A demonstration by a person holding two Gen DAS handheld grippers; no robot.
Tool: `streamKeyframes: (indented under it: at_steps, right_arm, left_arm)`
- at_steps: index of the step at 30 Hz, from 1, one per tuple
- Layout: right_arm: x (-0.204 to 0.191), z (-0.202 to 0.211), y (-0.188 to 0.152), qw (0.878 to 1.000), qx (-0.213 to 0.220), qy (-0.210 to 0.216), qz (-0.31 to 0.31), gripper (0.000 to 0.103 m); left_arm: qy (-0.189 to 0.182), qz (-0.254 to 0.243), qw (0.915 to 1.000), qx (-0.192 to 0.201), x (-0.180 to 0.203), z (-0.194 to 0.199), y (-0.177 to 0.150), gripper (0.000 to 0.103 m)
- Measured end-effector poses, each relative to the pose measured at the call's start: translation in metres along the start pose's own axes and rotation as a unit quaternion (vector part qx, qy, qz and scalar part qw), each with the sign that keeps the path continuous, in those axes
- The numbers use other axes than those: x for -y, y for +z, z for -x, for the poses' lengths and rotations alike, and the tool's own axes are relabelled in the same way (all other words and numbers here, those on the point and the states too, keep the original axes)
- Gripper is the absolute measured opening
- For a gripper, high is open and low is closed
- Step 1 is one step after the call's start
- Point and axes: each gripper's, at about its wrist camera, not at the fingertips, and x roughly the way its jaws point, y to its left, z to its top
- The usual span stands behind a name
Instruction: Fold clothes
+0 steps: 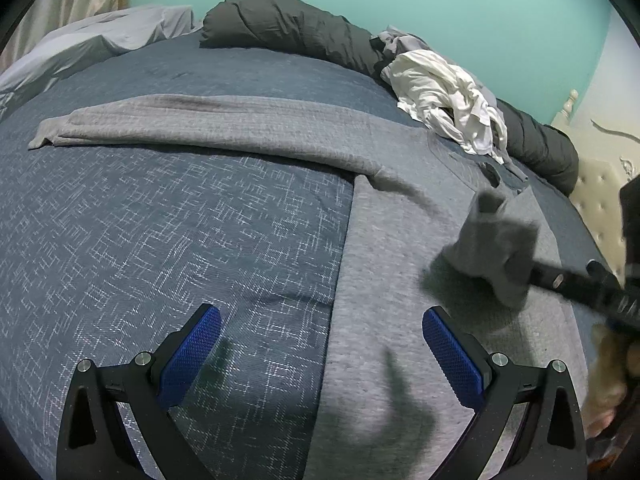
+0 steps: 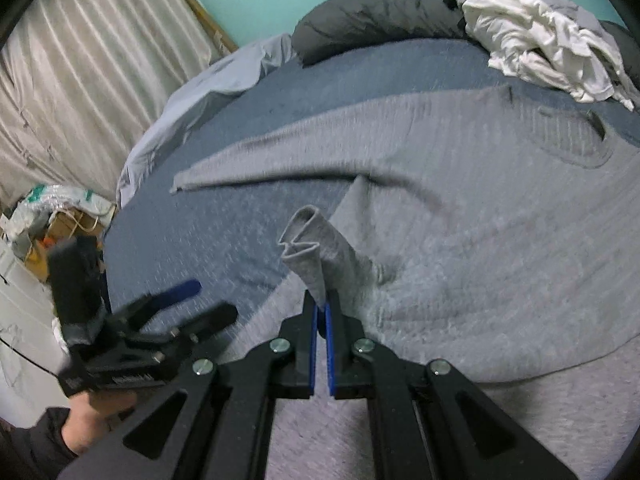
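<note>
The grey sweater (image 2: 460,216) is spread on the bed (image 1: 160,220); 1 sleeve cuff (image 2: 308,252) is pinched by the right gripper (image 2: 322,312), lifted over the body; the left gripper (image 1: 320,344) is held spread at the sweater's left edge.

Bare bedspread (image 1: 160,220) lies open left of the gray sweater (image 1: 400,280).
</note>
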Motion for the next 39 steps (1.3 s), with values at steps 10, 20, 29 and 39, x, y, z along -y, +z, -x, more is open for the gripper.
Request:
streamKeyframes:
  at_steps: [10,20,29,39]
  right_arm:
    - [0.006,0.004,-0.016,1.0,-0.002,0.031,-0.007,0.043]
    - [0.095,0.086,-0.007,0.993,0.029,-0.103,-0.054,0.048]
    - [0.225,0.168,-0.037,0.949,0.051,-0.279,-0.137,0.048]
    - [0.278,0.152,-0.04,0.94,0.021,-0.317,-0.126,0.048]
  left_arm:
    - [-0.007,0.009,0.9998,0.014,-0.004,0.004,0.007,0.103]
    - [-0.03,-0.023,0.9993,-0.007,0.021,-0.011,0.006,0.103]
    - [-0.04,-0.063,0.9968,-0.027,0.059,-0.039,0.009,0.103]
    - [-0.014,-0.076,0.9956,-0.053,0.071,-0.067,0.006,0.103]
